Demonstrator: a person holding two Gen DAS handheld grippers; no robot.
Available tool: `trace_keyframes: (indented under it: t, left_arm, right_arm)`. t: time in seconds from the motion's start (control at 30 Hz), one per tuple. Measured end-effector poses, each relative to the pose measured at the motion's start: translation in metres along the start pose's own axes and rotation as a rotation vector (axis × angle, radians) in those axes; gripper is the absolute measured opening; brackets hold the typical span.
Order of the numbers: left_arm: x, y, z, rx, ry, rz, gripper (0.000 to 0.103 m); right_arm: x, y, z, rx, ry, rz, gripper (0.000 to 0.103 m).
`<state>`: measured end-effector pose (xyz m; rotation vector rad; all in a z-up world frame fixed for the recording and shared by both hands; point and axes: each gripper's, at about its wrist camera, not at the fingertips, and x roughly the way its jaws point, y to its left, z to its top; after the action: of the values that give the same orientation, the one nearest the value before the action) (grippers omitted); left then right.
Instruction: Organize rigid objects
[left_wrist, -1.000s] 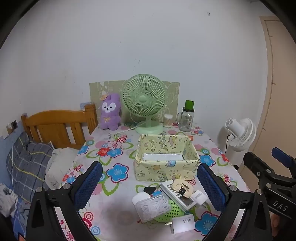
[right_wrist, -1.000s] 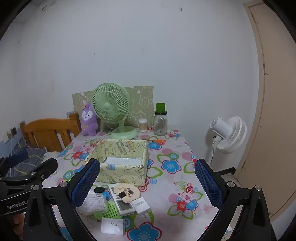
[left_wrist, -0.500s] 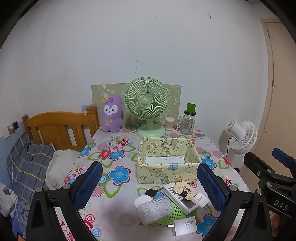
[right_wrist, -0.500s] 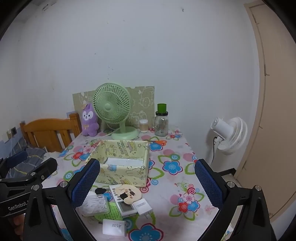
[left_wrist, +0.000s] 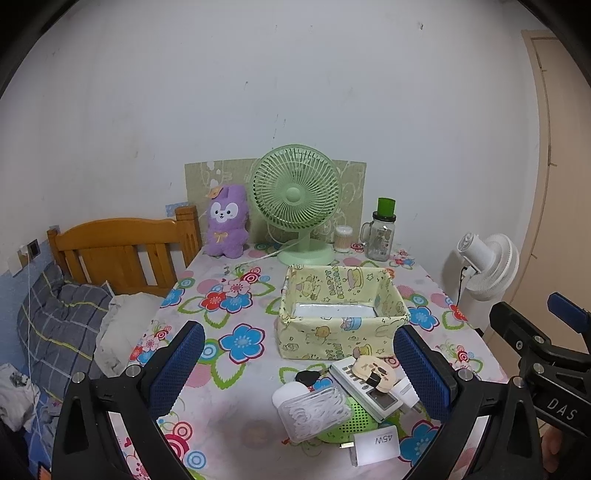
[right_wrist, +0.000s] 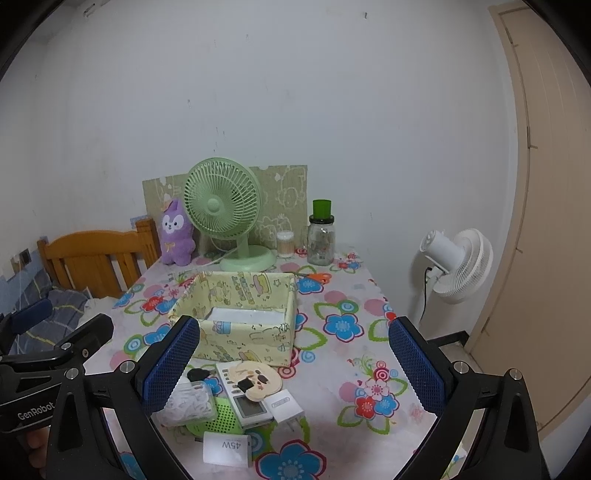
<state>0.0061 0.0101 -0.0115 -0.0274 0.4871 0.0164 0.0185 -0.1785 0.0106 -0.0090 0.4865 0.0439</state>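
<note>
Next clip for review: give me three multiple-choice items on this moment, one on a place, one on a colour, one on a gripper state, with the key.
1. Where does the pile of small items lie?
A. inside the fabric box
B. on the table in front of the fabric box
C. beside the purple plush

2. What colour is the desk fan?
A. white
B. blue
C. green

3. How do both grippers stand?
A. open, holding nothing
B. shut on the charger
C. shut and empty

Key: B, the pile sits nearer the camera than the fabric box; C, its grille and base are green; A, the left gripper and right gripper show wide-apart pads with nothing between.

Left hand-held gripper (left_wrist: 299, 373) agape, right hand-held gripper (right_wrist: 293, 363) agape
</note>
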Motion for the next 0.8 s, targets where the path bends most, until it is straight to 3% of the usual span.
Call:
trace_keyframes:
  t: [0.8]
  left_arm:
    - [0.0070,0.0009,-0.0015,-0.007,0.026,-0.002,0.103]
  right_arm:
    - [0.0063,0.0035,-0.0044,-0.008,0.014,-0.008,0.103]
